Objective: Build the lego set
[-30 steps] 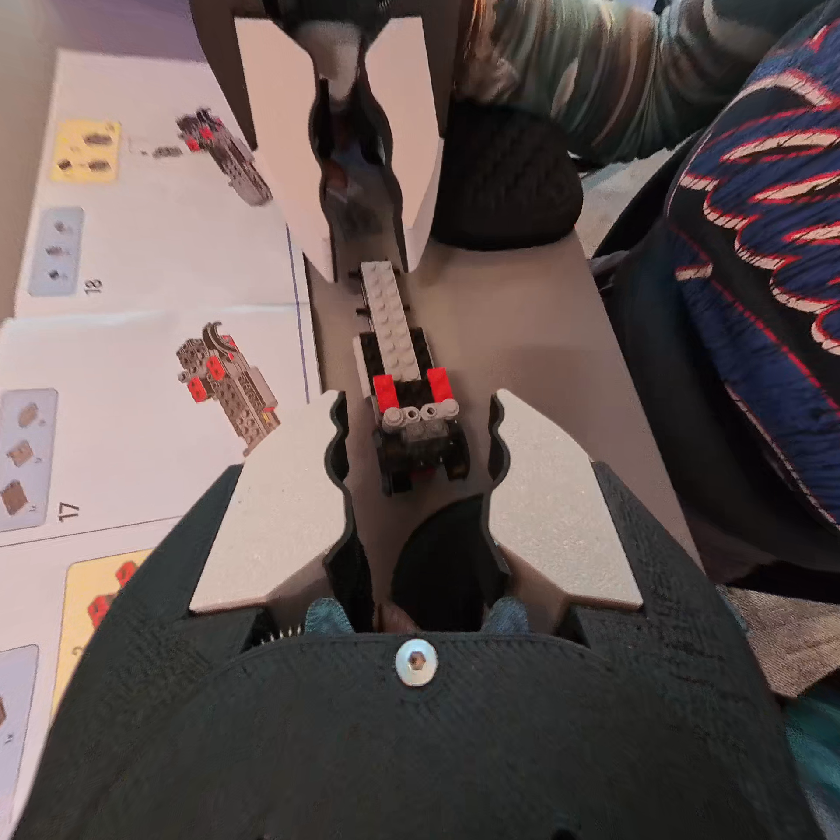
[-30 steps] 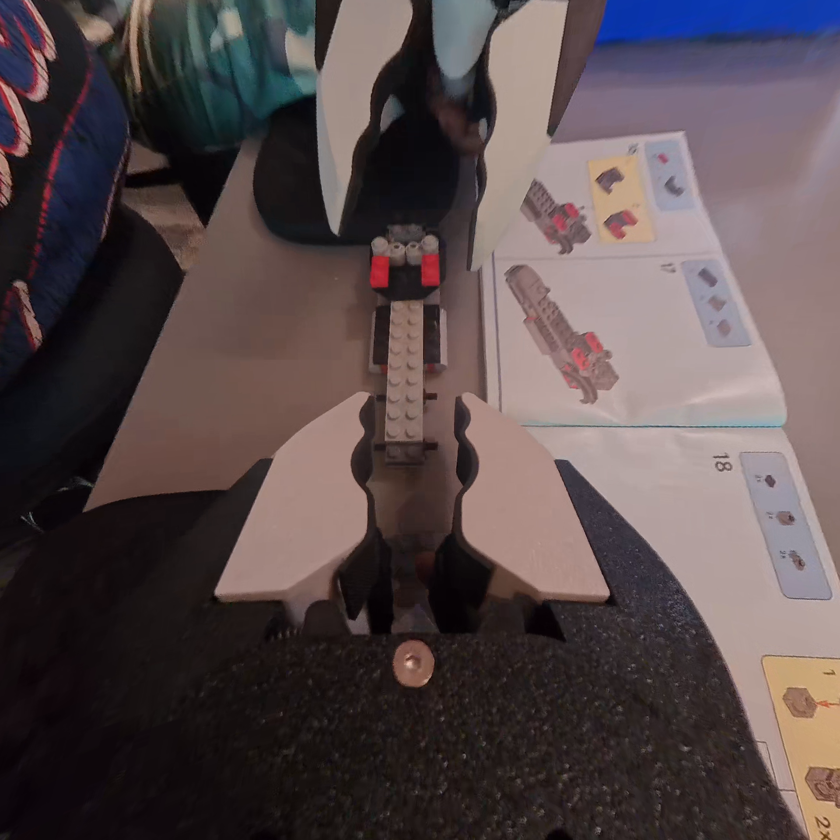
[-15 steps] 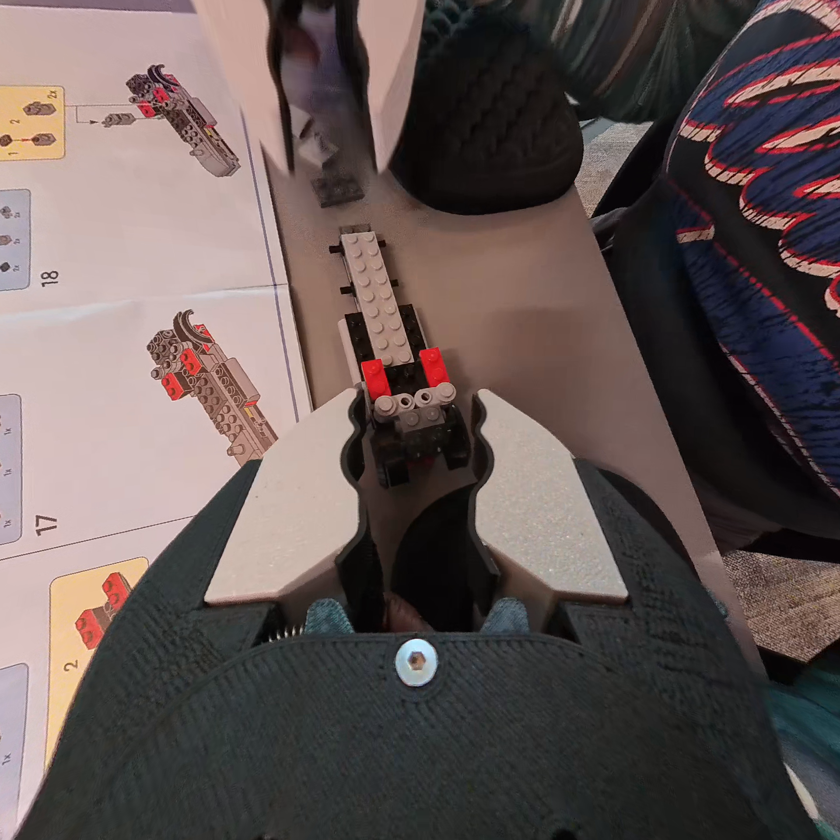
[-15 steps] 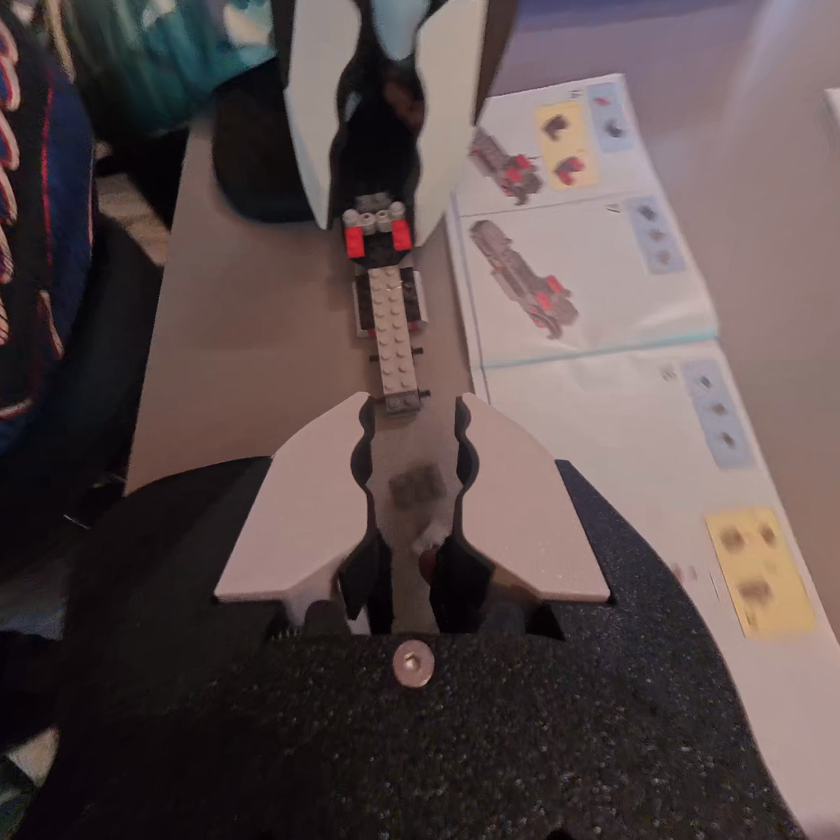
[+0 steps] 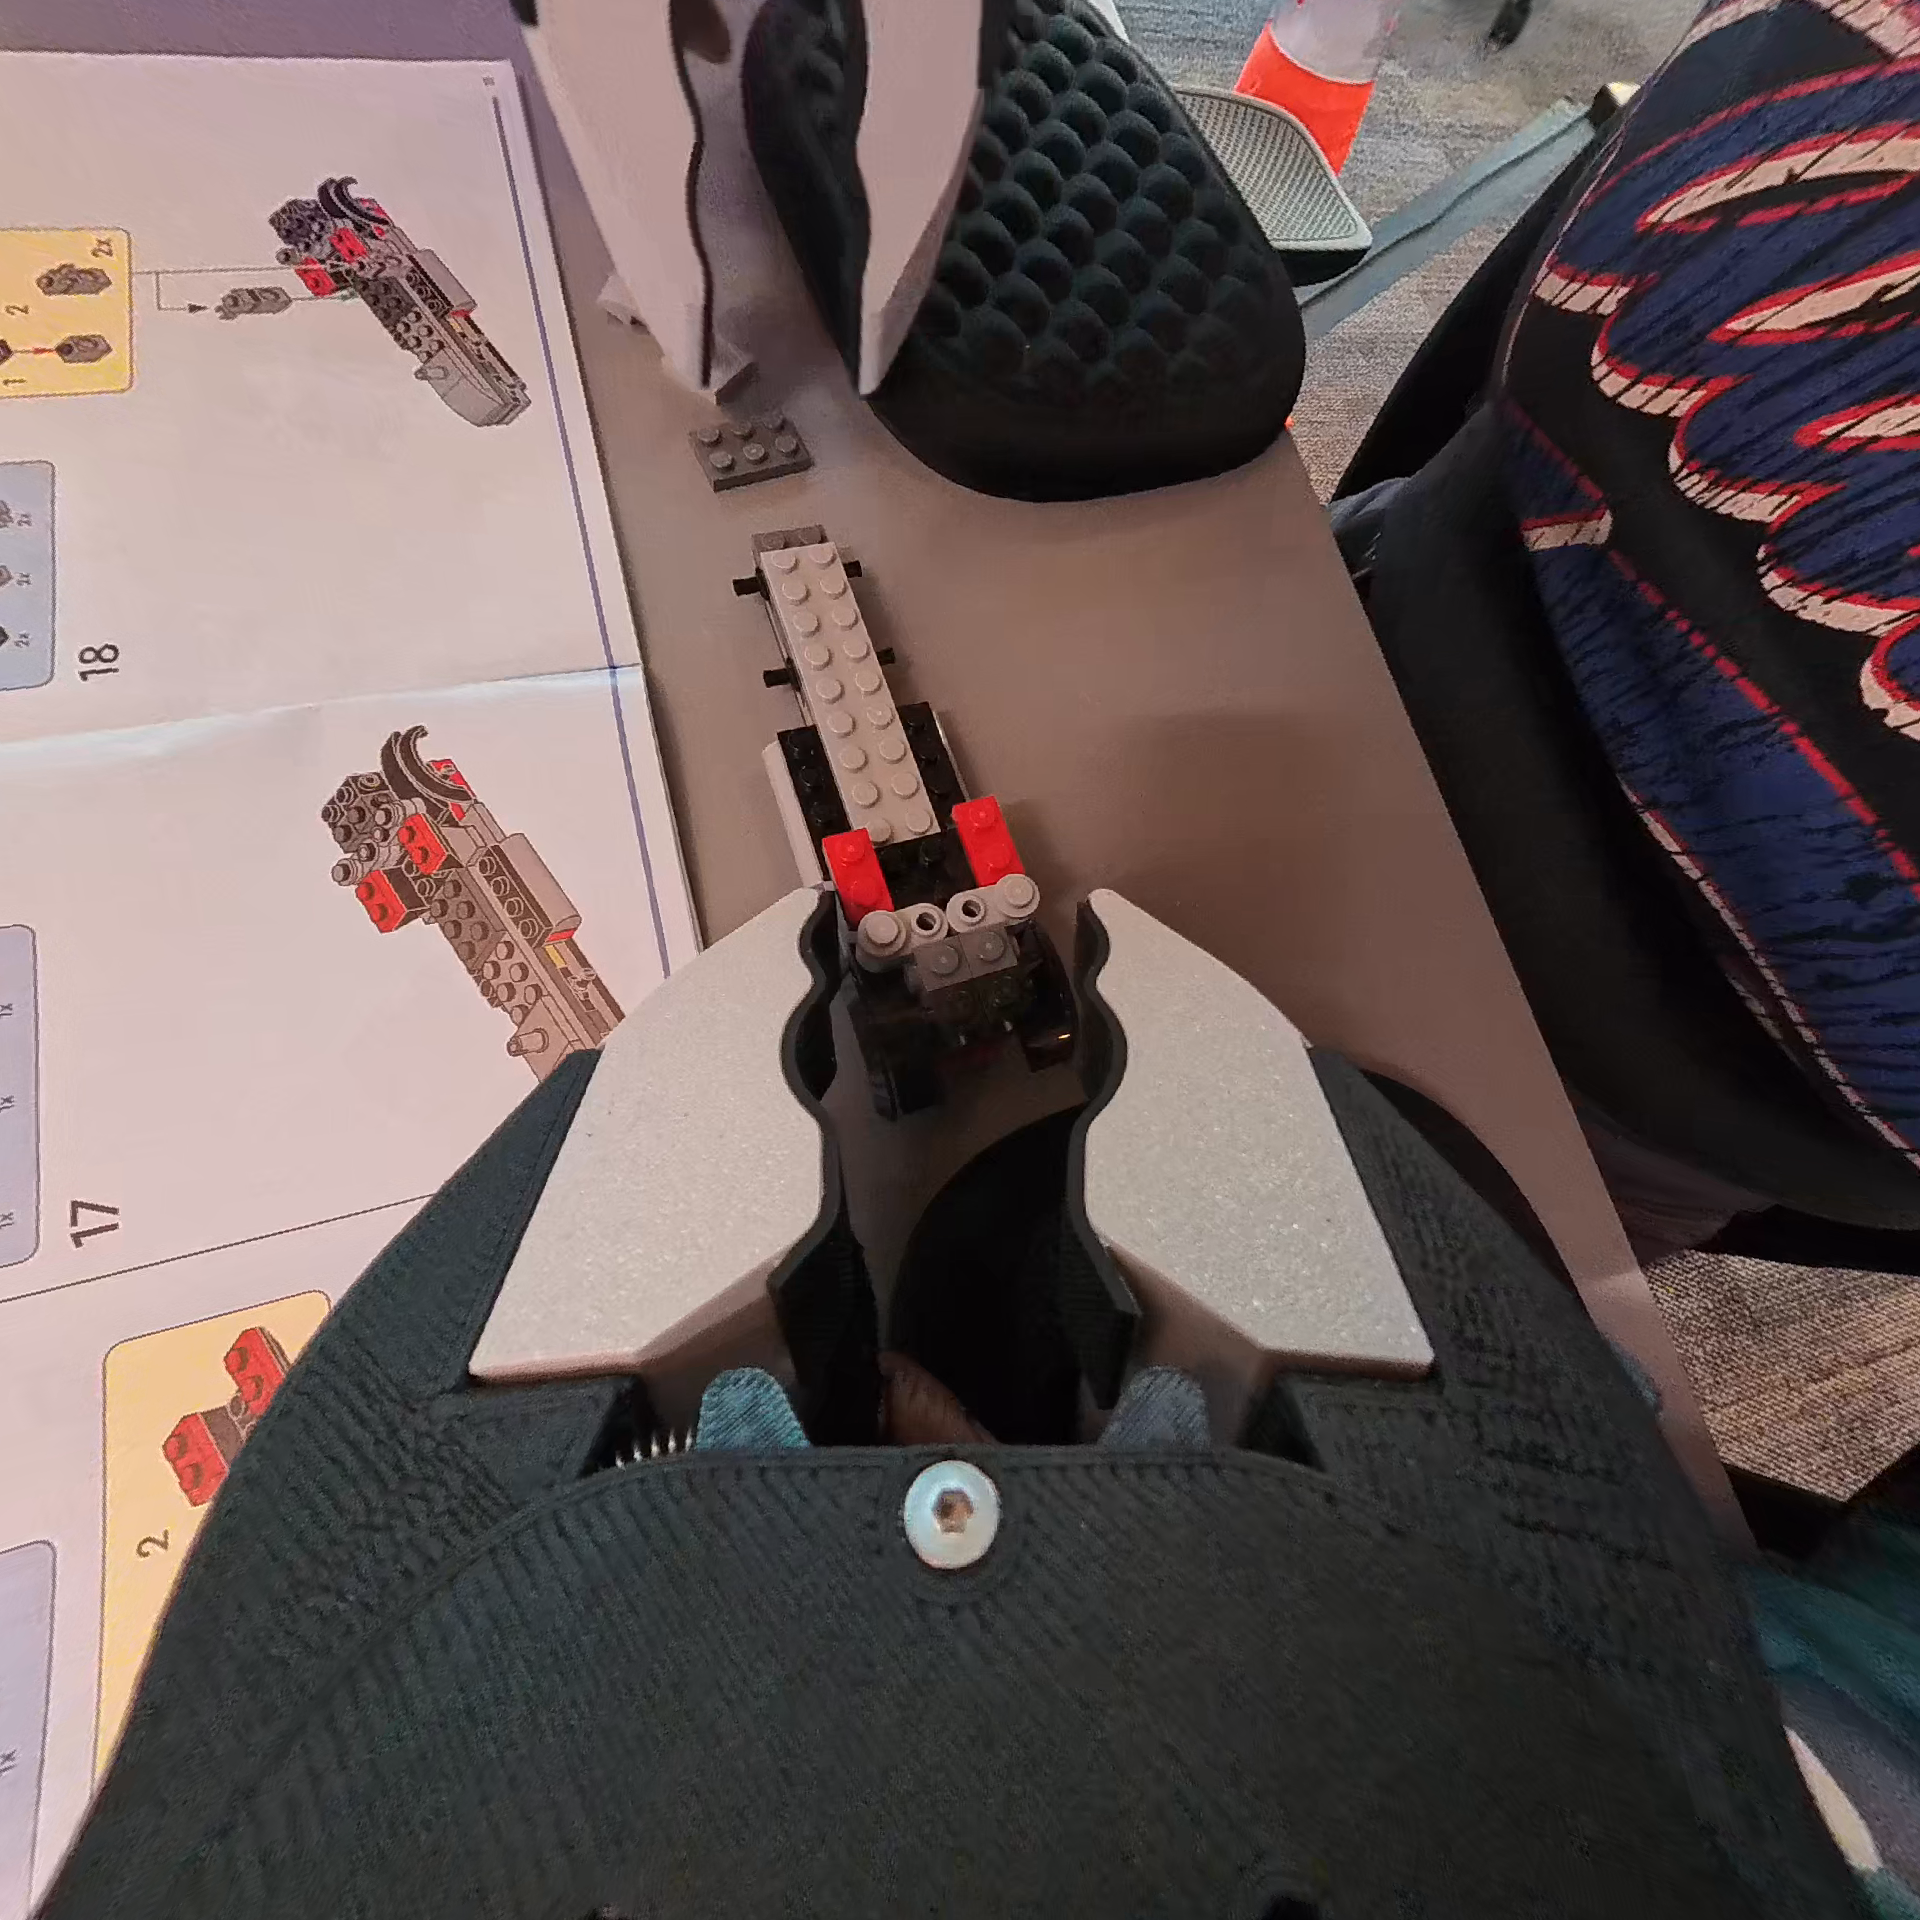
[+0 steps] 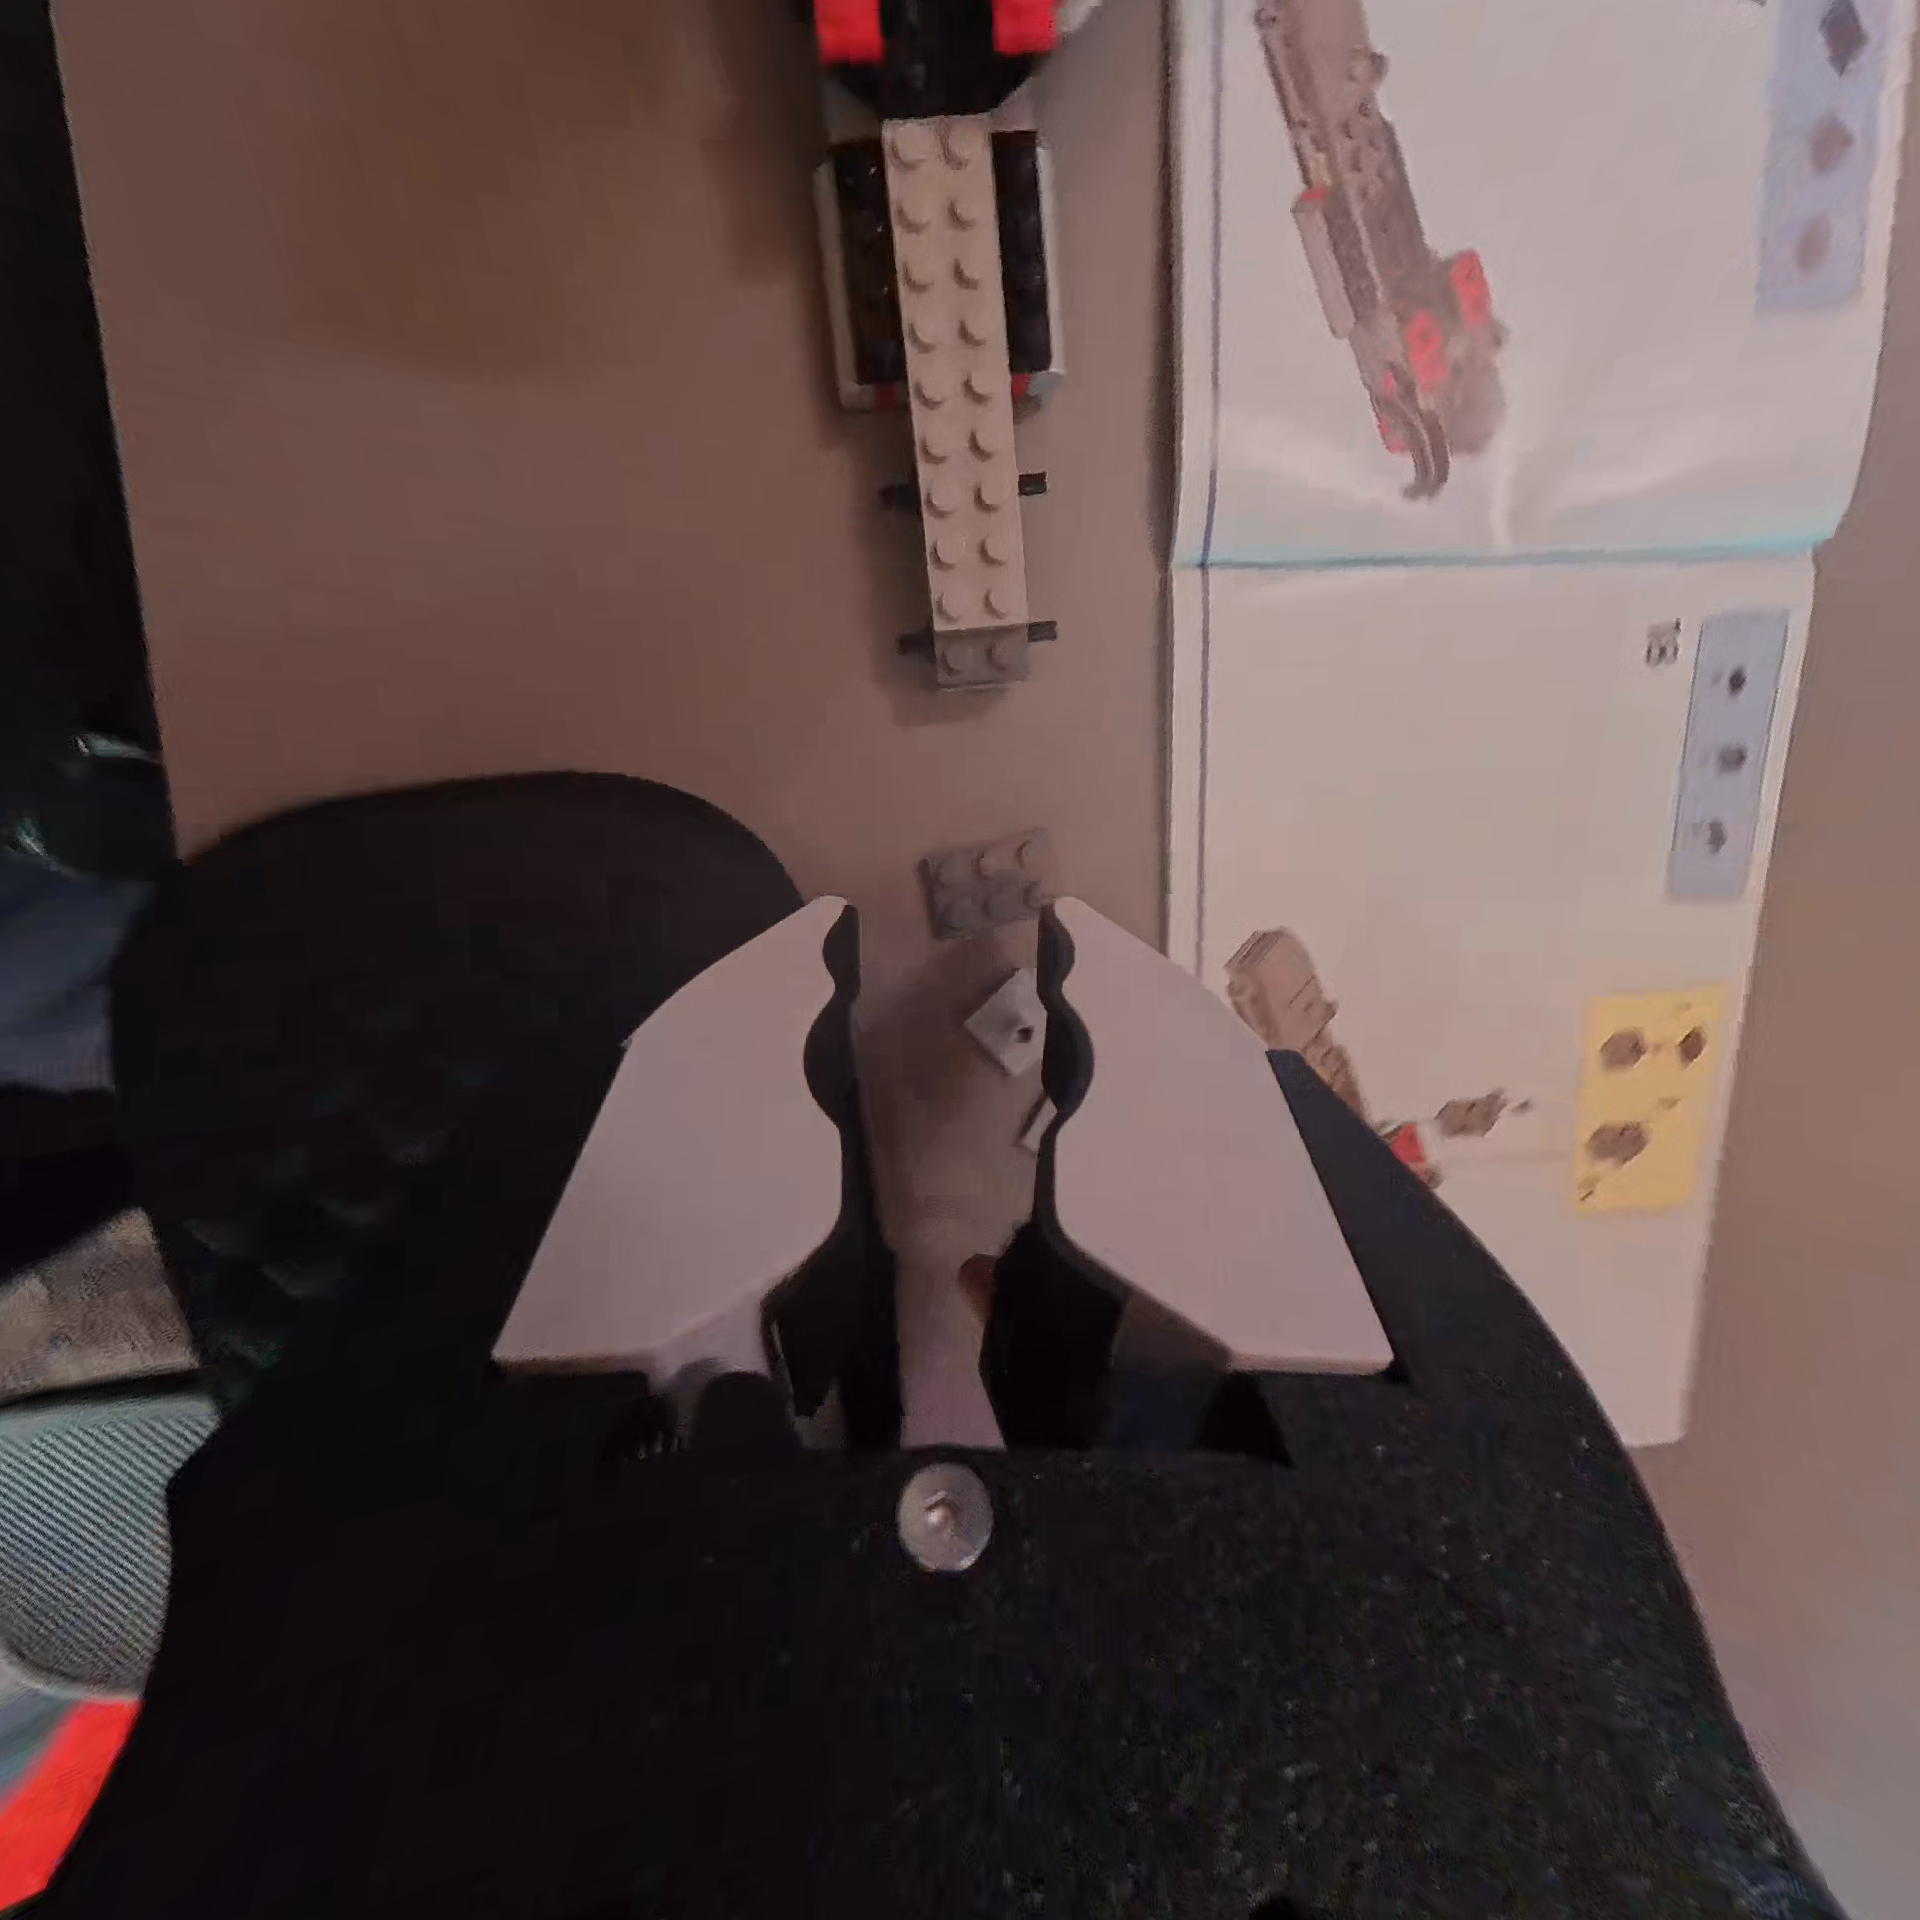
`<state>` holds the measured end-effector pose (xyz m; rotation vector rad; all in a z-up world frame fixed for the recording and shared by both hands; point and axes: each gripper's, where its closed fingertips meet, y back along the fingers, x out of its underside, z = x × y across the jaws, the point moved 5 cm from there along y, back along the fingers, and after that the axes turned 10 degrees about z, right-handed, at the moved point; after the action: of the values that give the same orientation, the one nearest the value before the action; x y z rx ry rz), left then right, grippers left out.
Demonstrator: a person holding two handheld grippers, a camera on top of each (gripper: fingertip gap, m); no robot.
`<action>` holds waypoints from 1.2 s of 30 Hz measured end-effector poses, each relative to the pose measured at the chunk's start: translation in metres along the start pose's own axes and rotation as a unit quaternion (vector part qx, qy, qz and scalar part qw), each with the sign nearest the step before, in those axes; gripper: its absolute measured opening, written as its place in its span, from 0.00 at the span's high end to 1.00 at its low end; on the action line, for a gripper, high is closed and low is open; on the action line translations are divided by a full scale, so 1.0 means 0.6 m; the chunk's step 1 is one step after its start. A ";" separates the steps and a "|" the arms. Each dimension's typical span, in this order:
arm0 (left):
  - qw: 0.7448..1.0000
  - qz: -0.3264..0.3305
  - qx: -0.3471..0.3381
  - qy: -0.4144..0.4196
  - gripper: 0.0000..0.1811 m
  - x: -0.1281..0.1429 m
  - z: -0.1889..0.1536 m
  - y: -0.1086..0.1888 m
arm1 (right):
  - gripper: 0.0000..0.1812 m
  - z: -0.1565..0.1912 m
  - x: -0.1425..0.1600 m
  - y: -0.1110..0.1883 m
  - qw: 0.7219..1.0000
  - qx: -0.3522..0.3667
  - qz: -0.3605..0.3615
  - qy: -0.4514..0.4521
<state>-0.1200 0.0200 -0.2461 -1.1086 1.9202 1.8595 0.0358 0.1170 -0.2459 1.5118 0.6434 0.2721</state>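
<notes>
The left gripper [image 5: 951, 997] sits low at the centre of the left wrist view, its grey fingers [image 5: 665, 1143] set apart on either side of the black front end of the lego model [image 5: 883, 800]. Whether the pads actually press the model cannot be told; narrow gaps seem to show on both sides. The underside of that front end is lost in shadow.

The right gripper [image 6: 948, 997] fills the lower half of the right wrist view, pointing up the frame, fingers [image 6: 727, 1174] parted with nothing clamped. Between them lies a small light grey piece [image 6: 1006, 1027], tilted and blurred, so its exact shape is hard to make out. Just beyond the fingertips a dark grey 2x3 plate [image 6: 987, 878] lies flat on the brown table [image 6: 468, 468]. In the left wrist view the right gripper's tips enter from the top edge, cut off by the frame.

The model lies along the table between the two grippers: a long light grey studded plate on a black base, red bricks and grey round pieces at the front. In the right wrist view its front end is cropped by the top edge.

An open instruction booklet [image 5: 260, 644] lies beside the model, at frame left. A black textured pad [image 5: 1091, 281] sits at the upper centre.
</notes>
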 end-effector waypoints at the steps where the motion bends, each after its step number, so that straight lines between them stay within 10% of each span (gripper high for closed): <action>1: 1.000 -0.001 -0.001 -0.001 0.76 0.000 0.000 0.000 | 0.82 -0.005 -0.003 -0.002 1.000 -0.003 0.006 0.025; 14: 1.000 -0.008 -0.010 -0.013 0.76 0.001 0.000 0.003 | 0.87 -0.022 -0.008 -0.023 0.989 -0.055 0.034 0.129; 27: 0.990 0.067 -0.126 0.012 0.72 0.002 -0.001 0.017 | 0.87 0.041 -0.056 0.017 0.977 -0.128 -0.165 -0.044; 36: 0.987 0.082 -0.102 0.092 0.74 0.005 -0.018 0.004 | 0.87 0.024 -0.072 -0.026 0.975 -0.105 -0.154 -0.118</action>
<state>-0.1201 0.0089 -0.2445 -1.2549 2.0107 2.1507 0.0052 0.0800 -0.2526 1.1993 0.6260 -0.0755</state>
